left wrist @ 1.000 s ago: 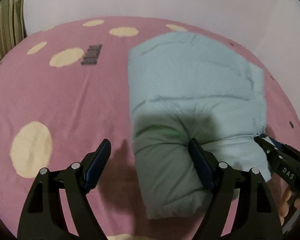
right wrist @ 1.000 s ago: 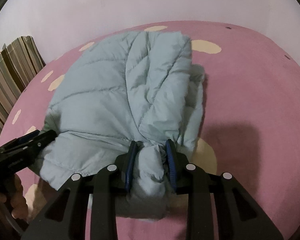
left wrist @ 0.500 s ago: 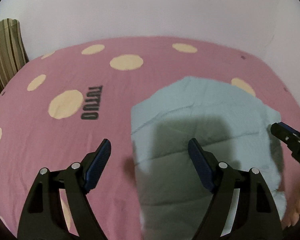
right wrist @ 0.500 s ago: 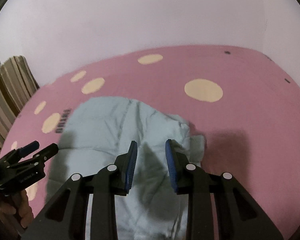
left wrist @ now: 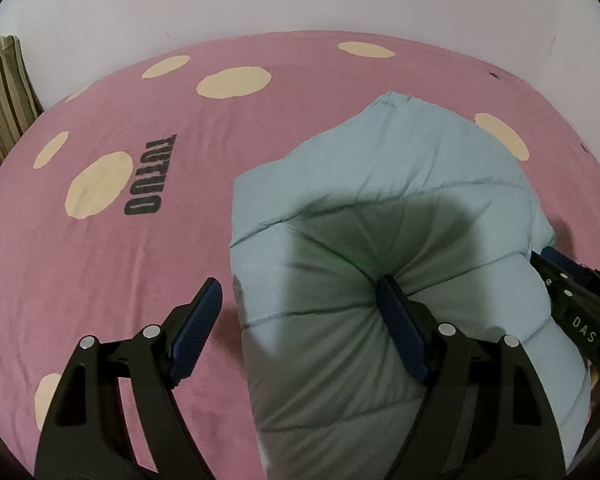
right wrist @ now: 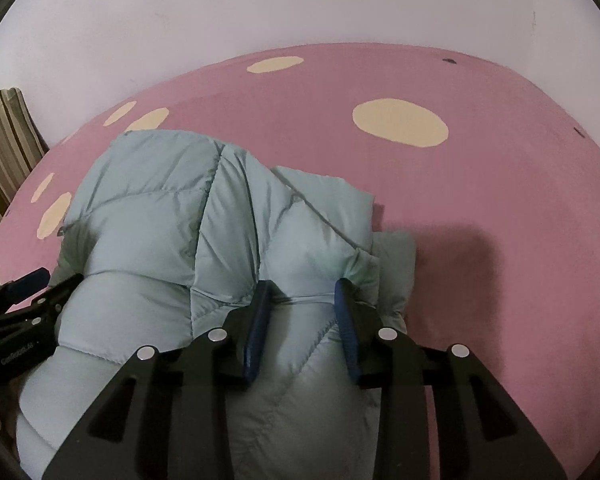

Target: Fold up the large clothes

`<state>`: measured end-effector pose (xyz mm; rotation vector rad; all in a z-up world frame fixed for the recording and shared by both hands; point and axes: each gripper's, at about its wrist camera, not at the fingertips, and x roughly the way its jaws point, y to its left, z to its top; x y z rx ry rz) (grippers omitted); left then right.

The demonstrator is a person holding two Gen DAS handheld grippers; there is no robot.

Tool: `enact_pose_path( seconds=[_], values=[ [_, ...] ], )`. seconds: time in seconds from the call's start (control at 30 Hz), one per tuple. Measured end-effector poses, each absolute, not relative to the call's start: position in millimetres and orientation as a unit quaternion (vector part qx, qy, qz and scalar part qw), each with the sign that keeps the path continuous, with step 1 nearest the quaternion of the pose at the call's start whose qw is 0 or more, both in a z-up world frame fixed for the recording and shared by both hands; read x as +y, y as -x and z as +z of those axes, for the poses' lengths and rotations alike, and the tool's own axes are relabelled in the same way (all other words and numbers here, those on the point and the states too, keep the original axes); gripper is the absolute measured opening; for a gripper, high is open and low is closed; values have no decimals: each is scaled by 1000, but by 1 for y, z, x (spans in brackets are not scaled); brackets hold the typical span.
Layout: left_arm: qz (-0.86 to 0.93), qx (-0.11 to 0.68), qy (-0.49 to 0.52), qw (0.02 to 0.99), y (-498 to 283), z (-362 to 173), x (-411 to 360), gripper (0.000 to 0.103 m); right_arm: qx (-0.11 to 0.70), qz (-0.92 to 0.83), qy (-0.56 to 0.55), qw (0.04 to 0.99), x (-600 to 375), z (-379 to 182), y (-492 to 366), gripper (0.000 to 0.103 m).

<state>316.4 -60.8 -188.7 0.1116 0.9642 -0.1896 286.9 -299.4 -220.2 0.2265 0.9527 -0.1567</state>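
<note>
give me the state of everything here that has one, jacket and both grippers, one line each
puffer jacket: folded into a thick bundle, lying on the pink spotted cover
left gripper: wide open, one finger pressing into the jacket, the other over the cover
right gripper: jaws opening, jacket padding bulging between them

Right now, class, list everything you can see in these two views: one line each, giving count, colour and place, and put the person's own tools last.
Padded quilted jacket: one, pale blue, bunched on the bed under both grippers.
Bed cover: one, pink with cream dots and dark lettering, under the jacket.
Striped cushion: one, brown and cream, at the left edge by the wall.
Wall: white, behind the bed.
Left gripper: one, black with blue fingers, one finger denting the jacket.
Right gripper: one, black with blue fingers, opening, a jacket fold between them.
</note>
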Motion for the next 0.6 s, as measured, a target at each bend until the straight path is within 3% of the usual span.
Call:
enact_pose_path(
  seconds=[0.6],
  values=[
    [-87,466,-64,878,-321,-208,-67,80,444,-81,-112,885,-300,-231,-286,34]
  ],
)
